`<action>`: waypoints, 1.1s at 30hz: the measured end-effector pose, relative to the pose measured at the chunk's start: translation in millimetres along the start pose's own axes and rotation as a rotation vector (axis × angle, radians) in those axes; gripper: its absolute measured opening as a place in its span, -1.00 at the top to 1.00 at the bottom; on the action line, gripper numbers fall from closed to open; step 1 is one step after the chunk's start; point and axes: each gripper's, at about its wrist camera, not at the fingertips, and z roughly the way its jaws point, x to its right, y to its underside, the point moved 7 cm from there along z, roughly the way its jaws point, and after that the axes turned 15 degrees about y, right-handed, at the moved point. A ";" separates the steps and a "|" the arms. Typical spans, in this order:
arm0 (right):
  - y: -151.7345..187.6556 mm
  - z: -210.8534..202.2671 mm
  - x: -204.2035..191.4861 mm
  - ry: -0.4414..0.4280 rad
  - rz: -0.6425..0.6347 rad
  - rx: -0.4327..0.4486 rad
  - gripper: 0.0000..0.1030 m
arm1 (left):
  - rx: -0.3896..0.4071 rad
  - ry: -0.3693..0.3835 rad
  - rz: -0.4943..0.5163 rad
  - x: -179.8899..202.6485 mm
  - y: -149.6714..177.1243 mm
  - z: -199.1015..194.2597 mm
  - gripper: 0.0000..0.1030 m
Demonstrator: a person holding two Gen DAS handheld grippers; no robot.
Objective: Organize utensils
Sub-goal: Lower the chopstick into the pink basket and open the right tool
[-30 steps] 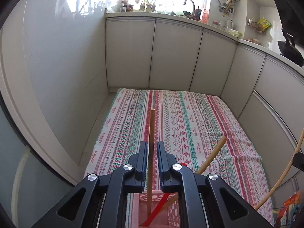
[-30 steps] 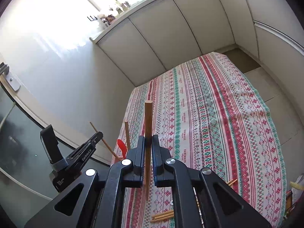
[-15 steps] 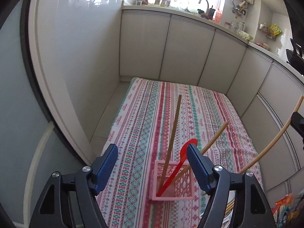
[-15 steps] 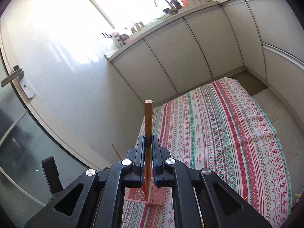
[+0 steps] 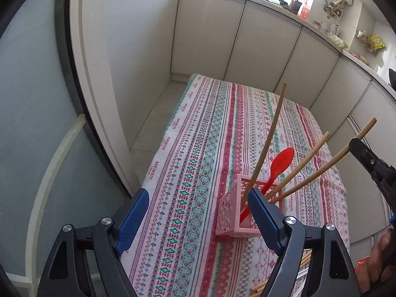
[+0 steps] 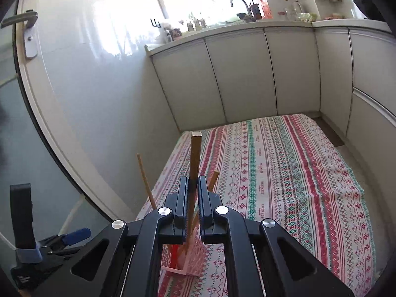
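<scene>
Left tongs (image 5: 198,209) gape wide, holding nothing — right tongs (image 6: 191,193) clamp a chopstick (image 6: 194,158) above the pink basket (image 5: 231,212).

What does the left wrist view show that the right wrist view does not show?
Only the left wrist view shows the red spoon's bowl and loose chopsticks on the tablecloth. Only the right wrist view shows a door handle and how the right gripper clamps a chopstick. Both show the pink basket and the open left gripper.

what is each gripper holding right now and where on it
The right gripper clamps a wooden chopstick partway down its shaft, above the pink basket. The left gripper holds nothing.
</scene>
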 end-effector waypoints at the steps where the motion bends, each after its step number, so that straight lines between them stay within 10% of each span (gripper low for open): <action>1: 3.7 3.5 -1.4 0.003 -0.007 -0.009 0.86 | -0.004 0.001 -0.004 -1.5 0.7 0.7 -0.61; 14: 21.8 19.5 -9.1 -0.029 -0.040 -0.123 0.83 | -0.031 0.012 -0.007 -0.6 4.0 2.3 -0.62; 20: 12.3 4.2 3.7 -0.085 0.028 -0.144 0.28 | -0.047 0.028 0.014 9.9 5.9 0.5 -0.62; 33: 20.9 -22.8 84.5 0.003 0.101 -0.307 0.06 | -0.150 0.095 0.083 45.8 34.4 2.2 -0.63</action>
